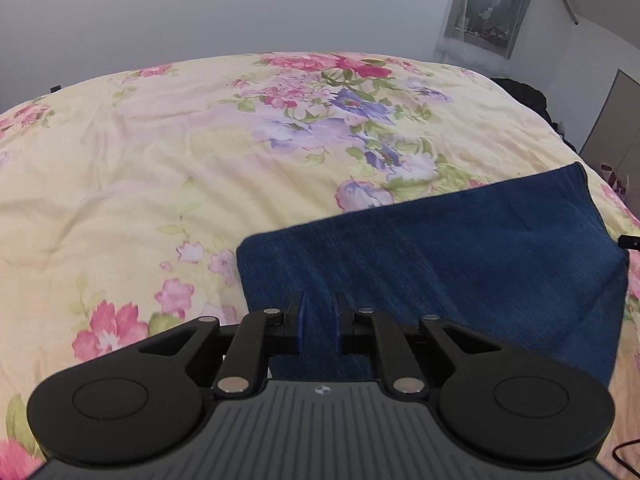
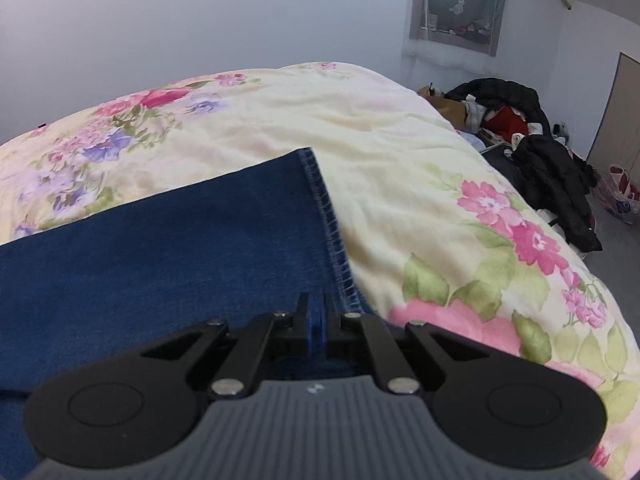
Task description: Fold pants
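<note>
Jaws: my left gripper and right gripper both pinch the pants nearly closed on denim. Step: edge gripped on the bedspread. Next, I judge, needs an even lift and fold.

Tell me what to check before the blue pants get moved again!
1. Right tool shut on the pants: ok, blue cloth sits pinched between its fingers.
2. Left tool gripping the pants: ok, jaws nearly closed with denim between them.
3. Right tool close to the stitched edge: ok, it holds just beside that edge.
4. Pants lying smooth: ok in what shows; the part under the tools is hidden.
5. Blanket free where the pants could go: ok, nothing lies on the flowered cover ahead.
6. Both tools holding matching corners: cannot tell, neither view shows the whole pants.
</note>
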`<state>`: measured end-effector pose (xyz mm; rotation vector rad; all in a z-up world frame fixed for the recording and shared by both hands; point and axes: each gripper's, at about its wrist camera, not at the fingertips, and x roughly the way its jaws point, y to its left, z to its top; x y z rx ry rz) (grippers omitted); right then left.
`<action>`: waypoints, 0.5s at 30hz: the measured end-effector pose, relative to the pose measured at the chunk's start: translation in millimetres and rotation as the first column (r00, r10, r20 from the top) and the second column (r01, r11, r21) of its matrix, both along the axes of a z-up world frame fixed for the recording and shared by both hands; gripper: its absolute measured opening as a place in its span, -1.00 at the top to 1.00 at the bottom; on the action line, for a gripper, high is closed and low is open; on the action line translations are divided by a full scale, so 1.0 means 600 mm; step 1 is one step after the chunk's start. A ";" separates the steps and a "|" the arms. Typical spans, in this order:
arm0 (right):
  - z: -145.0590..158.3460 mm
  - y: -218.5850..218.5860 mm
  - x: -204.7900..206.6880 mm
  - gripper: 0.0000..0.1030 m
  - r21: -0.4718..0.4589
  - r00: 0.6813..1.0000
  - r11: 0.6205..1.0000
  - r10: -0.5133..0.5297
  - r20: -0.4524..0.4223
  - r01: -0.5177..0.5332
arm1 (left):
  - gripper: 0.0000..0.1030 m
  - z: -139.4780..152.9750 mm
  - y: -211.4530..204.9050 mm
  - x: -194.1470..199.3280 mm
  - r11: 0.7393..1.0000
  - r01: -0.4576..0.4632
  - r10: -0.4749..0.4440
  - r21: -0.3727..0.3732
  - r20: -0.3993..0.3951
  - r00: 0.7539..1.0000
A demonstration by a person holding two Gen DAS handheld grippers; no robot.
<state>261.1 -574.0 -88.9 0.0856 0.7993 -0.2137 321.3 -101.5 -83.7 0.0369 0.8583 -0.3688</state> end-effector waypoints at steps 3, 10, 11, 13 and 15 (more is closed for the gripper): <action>-0.017 -0.001 -0.013 1.00 0.015 1.000 1.000 -0.012 0.003 0.012 | 0.77 -0.013 0.001 -0.036 1.000 0.012 -0.012 -0.004 -0.030 0.999; -0.065 -0.019 -0.024 1.00 0.054 0.998 0.997 -0.050 -0.047 0.053 | 0.88 -0.078 0.029 -0.073 0.999 -0.042 0.037 -0.027 -0.146 0.989; -0.069 -0.020 -0.026 1.00 0.063 0.998 0.996 -0.053 -0.043 0.056 | 0.88 -0.082 0.031 -0.079 0.999 -0.042 0.038 -0.025 -0.143 0.989; -0.071 -0.019 -0.025 1.00 0.061 0.998 0.997 -0.055 -0.042 0.057 | 0.89 -0.079 0.029 -0.088 0.999 -0.036 0.035 -0.006 -0.135 0.990; -0.068 -0.016 -0.025 1.00 0.052 0.997 0.997 -0.058 -0.048 0.060 | 0.89 -0.073 0.027 -0.094 0.999 -0.034 0.036 0.013 -0.143 0.989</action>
